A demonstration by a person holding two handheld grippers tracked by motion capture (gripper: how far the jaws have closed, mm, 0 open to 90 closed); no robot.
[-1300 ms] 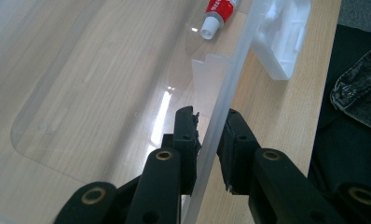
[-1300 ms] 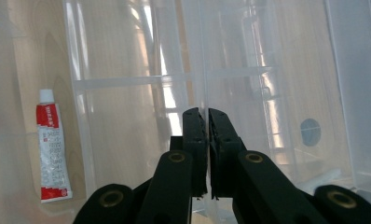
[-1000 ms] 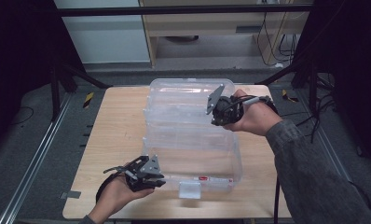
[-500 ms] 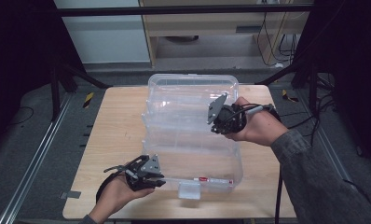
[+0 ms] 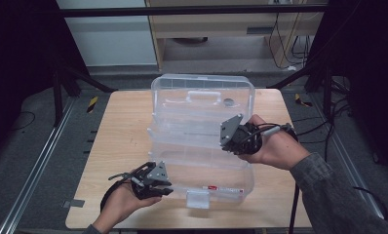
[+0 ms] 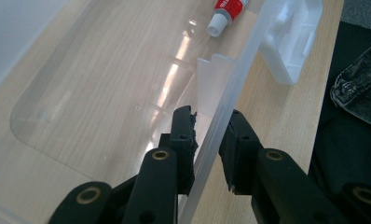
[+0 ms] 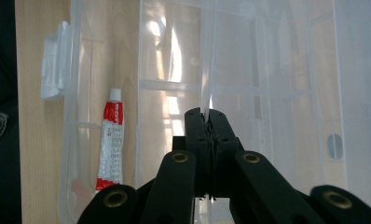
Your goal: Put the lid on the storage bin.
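1. Clear plastic box point(image 5: 202, 141) sits mid-table point(image 5: 114, 146); its lid stands open at the far side.
2. My left gripper point(image 6: 207, 135) straddles the box's near wall, one jaw inside and one outside. The pads look close on it, but I can't tell if they're pressing.
3. My right gripper point(image 7: 206, 116) is clenched on a thin clear tray edge point(image 7: 207, 79) inside the box.
4. Red-and-white tube point(image 7: 109, 140) lies in the bottom, near the front latch point(image 5: 198, 198).
5. My read: the tray is mid-move, not settled. Seating it, then closing and latching, are left.
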